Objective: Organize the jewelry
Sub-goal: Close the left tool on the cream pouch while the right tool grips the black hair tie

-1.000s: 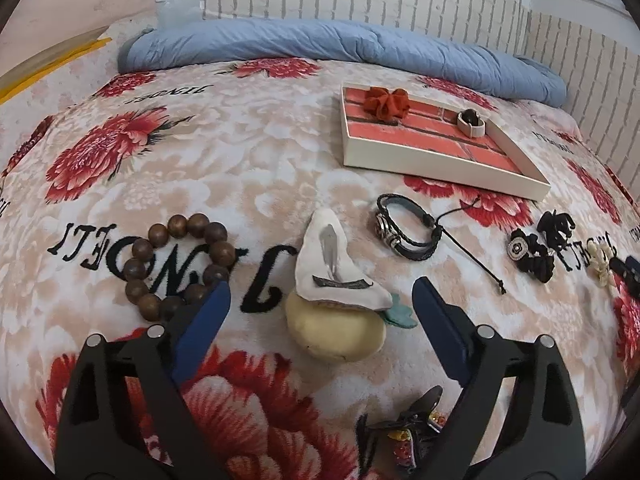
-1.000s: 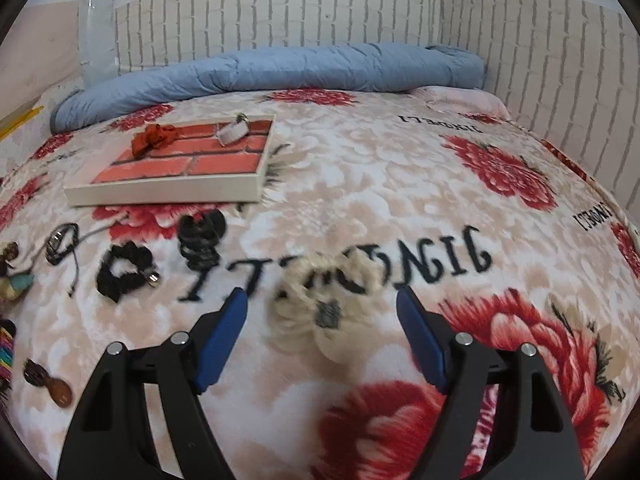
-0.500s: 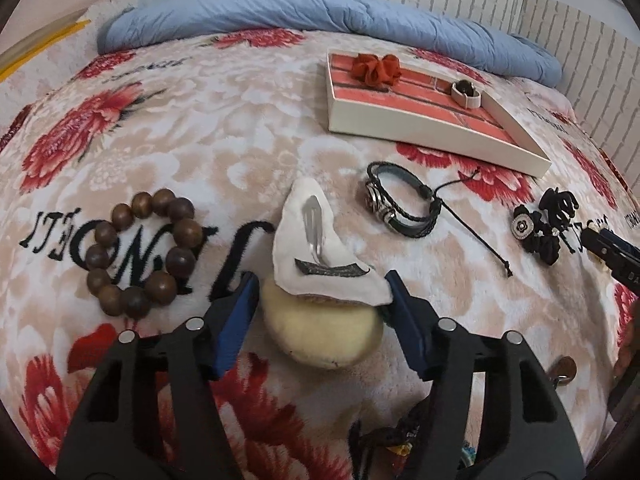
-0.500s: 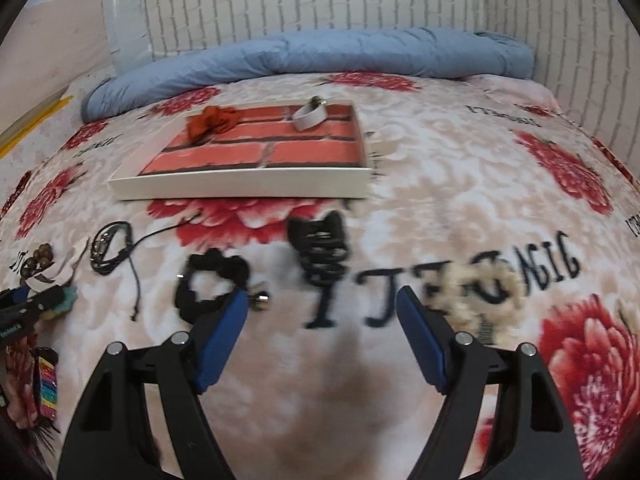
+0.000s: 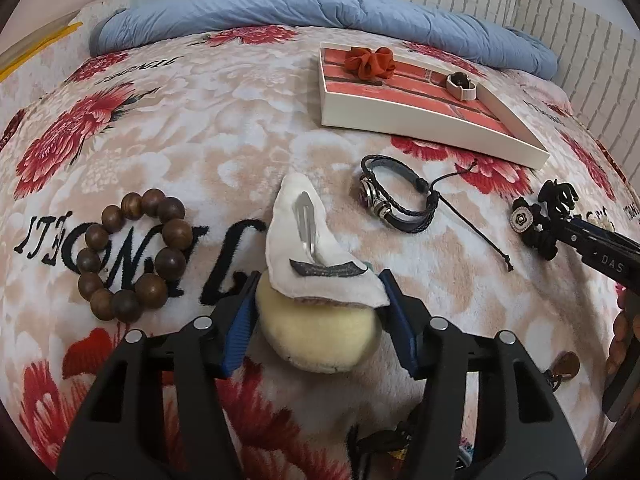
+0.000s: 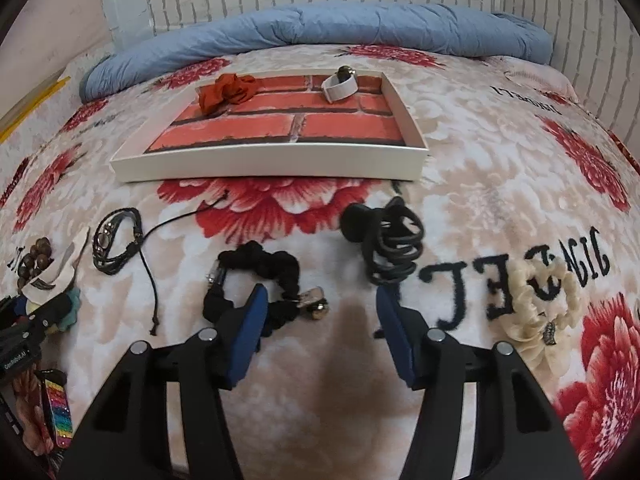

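Setting: a bed covered by a plush floral blanket [image 5: 200,140], with jewelry and hair accessories scattered across it.
Wooden bead bracelet [image 5: 134,256]: far left, lying flat in a ring; hard round beads, likely to roll under a pinch.
Left gripper [image 5: 318,312]: its jaws are closing around a soft felt hair clip [image 5: 316,268]; the blue pads sit just at its two sides, and I cannot tell whether they press on it yet.
Felt hair clip, handling: a cream felt flap with a metal clip over a padded yellow puff; looks light and squashy, so it should give under pressure. Best taken across the puff, where the pads are now.
Black cord bracelet [image 5: 394,202]: just right of the clip; limp, with a thin trailing cord that may snag.
Tray [image 6: 272,162]: a shallow white box with a brick-pattern floor, farther back. It already holds an orange scrunchie [image 6: 228,90] and a white ring-like band [image 6: 340,84].
Right gripper [image 6: 320,316]: its jaws are closing, nothing clearly between them; one pad overlaps the black scrunchie [image 6: 256,276].
Black scrunchie, handling: soft, stretchy fabric with a small metal charm; easy to pinch anywhere on its bunched band.
Black claw clip [image 6: 388,244]: beyond the right gripper; rigid.
Cream scrunchie [image 6: 540,300]: far right.
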Motion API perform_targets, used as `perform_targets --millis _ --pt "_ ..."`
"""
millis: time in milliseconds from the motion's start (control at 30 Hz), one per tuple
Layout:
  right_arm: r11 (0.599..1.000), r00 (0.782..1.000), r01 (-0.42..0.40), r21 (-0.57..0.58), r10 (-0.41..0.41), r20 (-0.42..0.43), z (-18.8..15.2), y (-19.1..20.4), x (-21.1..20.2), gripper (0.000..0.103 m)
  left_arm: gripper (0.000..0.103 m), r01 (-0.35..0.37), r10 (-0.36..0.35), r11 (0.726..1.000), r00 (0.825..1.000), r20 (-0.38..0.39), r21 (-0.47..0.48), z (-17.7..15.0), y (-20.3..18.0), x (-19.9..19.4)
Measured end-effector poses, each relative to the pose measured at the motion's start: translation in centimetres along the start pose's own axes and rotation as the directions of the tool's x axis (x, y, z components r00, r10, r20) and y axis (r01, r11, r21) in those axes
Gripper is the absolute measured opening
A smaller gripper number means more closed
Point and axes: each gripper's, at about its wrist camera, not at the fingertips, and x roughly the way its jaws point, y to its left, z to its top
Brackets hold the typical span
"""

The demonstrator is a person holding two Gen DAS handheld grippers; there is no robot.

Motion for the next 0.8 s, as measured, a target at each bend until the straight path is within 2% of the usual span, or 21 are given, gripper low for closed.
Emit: perform_targets --millis 133,200,267,433,600,800 --pt "1.000 0.999 0.005 -0.003 -0.005 -0.036 -0.1 0.6 1.4 0.051 0.055 0.008 -0.008 1.000 1.000 -0.003 -0.006 0.0 0.2 0.0" --pt "1.000 0.999 0.011 -0.007 -0.012 -0.040 -0.1 0.8 1.7 0.045 0.054 0.014 -0.014 1.000 1.000 -0.003 -0.012 0.0 0.3 0.0" --pt "1.000 0.999 0.007 -0.013 -0.008 -0.044 0.1 1.0 2.0 0.035 0.053 0.017 -0.017 1.000 1.000 0.000 -0.013 0.0 0.3 0.0" --pt "1.000 0.999 -0.012 -0.019 0.011 -0.047 0.4 1.3 2.4 0.024 0.052 0.017 -0.017 1.000 1.000 0.010 -0.006 0.1 0.3 -0.2" --pt "0.999 0.999 -0.035 -0.008 0.035 -0.013 0.4 1.0 1.5 0.022 0.050 0.024 -0.024 1.000 0.999 0.030 -0.001 0.3 0.3 -0.9" --pt "0.998 0.996 -0.051 -0.026 0.053 0.069 1.0 0.9 -0.5 0.022 0.050 0.031 -0.032 0.999 0.996 0.083 0.011 1.6 -0.2 -2.8"
